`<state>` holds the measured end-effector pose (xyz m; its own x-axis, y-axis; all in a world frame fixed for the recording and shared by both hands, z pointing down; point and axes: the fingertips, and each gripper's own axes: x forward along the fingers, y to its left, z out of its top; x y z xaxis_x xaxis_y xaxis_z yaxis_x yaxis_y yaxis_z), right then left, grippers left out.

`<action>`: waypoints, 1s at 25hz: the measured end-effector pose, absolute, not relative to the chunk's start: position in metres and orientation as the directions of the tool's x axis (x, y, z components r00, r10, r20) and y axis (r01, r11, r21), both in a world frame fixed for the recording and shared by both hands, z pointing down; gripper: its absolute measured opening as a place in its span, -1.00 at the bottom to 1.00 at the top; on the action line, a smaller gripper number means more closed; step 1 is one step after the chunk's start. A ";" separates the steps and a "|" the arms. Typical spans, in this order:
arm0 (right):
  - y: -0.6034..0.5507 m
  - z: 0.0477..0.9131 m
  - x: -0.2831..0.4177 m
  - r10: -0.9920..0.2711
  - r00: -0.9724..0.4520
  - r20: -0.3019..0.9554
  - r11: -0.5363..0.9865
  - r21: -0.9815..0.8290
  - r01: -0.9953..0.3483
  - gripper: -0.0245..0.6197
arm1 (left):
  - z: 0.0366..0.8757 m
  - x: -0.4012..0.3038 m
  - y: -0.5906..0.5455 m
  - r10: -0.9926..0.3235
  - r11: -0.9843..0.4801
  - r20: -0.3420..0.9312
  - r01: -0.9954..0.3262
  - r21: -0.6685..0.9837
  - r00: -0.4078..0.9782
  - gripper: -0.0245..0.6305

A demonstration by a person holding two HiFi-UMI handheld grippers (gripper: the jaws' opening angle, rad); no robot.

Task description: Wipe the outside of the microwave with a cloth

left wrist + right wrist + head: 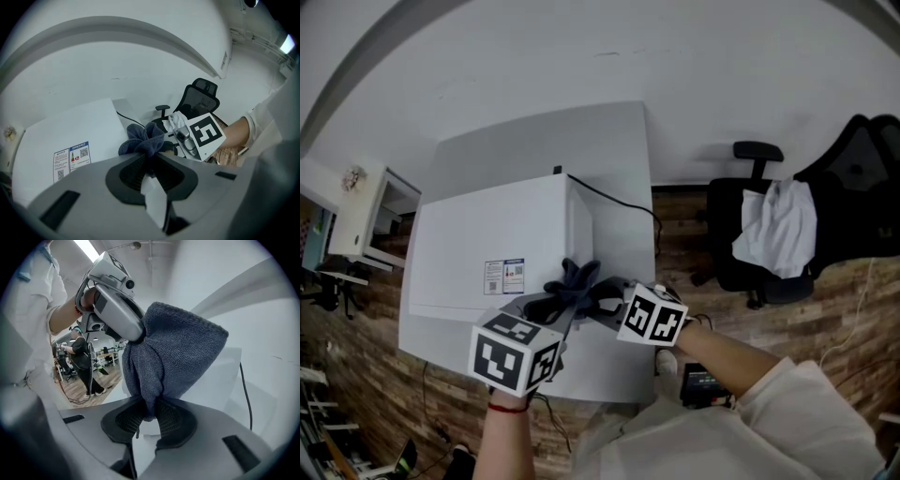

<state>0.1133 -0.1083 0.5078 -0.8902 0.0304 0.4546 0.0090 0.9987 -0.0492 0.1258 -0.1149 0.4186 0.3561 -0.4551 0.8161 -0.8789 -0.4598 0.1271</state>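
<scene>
Cloth (572, 284) stretched sideways over microwave (487, 246), left gripper (149, 162), right gripper (150, 412) both clamping it

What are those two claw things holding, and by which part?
Both hold one dark blue cloth over the microwave. The left gripper pinches one bunched end and the right gripper pinches the other.

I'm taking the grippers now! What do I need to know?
Left gripper: shut on the cloth.
Right gripper: shut on the same cloth, bunched between the two.
Microwave: on the white table, cloth by the right edge of its top in the head view.
Done: cloth is in hand; no wiped area can be told.
Left: wipe the microwave's outside.
</scene>
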 end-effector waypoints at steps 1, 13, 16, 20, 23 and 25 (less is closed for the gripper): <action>-0.106 0.507 0.113 0.035 -0.888 0.458 0.999 -0.044 0.017 -0.66 | 0.418 0.126 -0.112 -0.450 -0.462 0.819 -0.878 0.128 0.356 -0.78; -0.102 0.510 0.113 0.037 -0.875 0.483 0.998 -0.056 0.012 -0.66 | 0.421 0.125 -0.104 -0.424 -0.481 0.843 -0.871 0.101 0.332 -0.78; -0.107 0.512 0.113 0.024 -0.868 0.497 0.998 -0.058 -0.005 -0.66 | 0.422 0.126 -0.109 -0.418 -0.489 0.849 -0.868 0.088 0.322 -0.78; -0.112 0.514 0.113 0.015 -0.860 0.510 0.998 -0.057 -0.016 -0.66 | 0.424 0.128 -0.117 -0.410 -0.500 0.854 -0.862 0.084 0.321 -0.78; -0.115 0.515 0.113 0.013 -0.858 0.514 0.998 -0.061 -0.021 -0.66 | 0.425 0.128 -0.122 -0.407 -0.504 0.856 -0.860 0.081 0.319 -0.78; -0.116 0.515 0.113 0.012 -0.859 0.513 0.998 -0.066 -0.025 -0.66 | 0.425 0.129 -0.125 -0.406 -0.505 0.857 -0.859 0.079 0.317 -0.78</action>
<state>0.1133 -0.1160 0.5146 -0.8586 0.0121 0.5126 -0.0253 0.9975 -0.0659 0.1285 -0.1245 0.4249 0.3173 -0.4056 0.8572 -0.8592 -0.5055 0.0789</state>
